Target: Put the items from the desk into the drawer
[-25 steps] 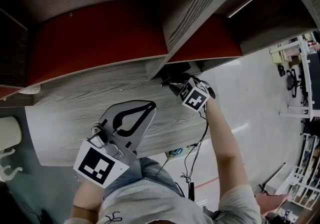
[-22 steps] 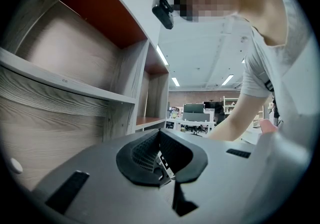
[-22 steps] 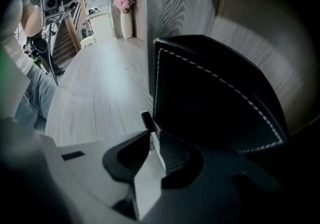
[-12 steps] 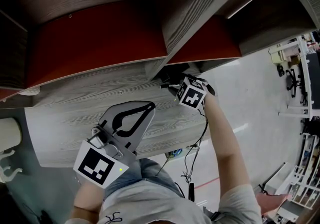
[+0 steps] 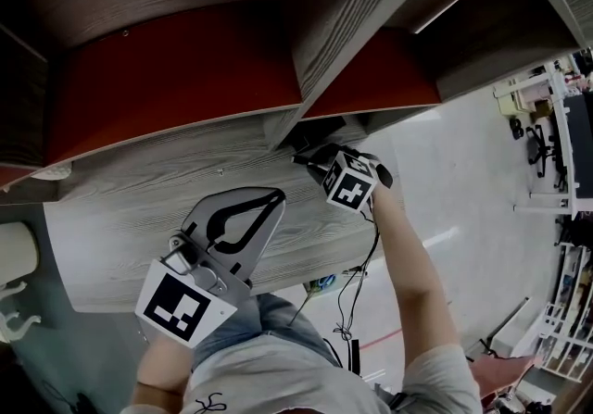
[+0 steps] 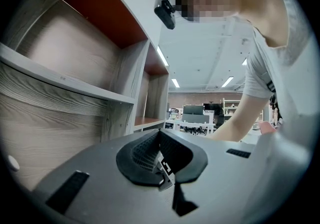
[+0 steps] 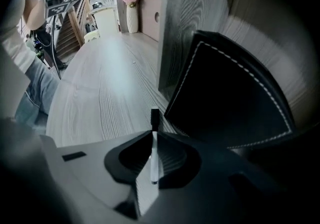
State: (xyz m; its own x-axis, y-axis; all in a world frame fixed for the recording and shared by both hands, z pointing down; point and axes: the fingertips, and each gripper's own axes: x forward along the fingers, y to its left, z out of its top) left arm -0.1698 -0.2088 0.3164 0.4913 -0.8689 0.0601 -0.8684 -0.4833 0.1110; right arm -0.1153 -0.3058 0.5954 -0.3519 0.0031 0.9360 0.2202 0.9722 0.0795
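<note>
Right hand-held gripper: clamping one pen, nearing the divider edge.
Left hand-held gripper: staying clenched, empty.
Counter: lying open at left.

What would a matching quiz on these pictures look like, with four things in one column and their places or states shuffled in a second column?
Things:
1. left tool
2. right tool
3. black leather case
4. vase of pink flowers

Places or states:
A. at the far end of the desk
B. shut on a white pen
C. right beside the wooden divider
D. shut, with nothing in it

Pairs: 1-D, 2-B, 3-C, 4-A.
</note>
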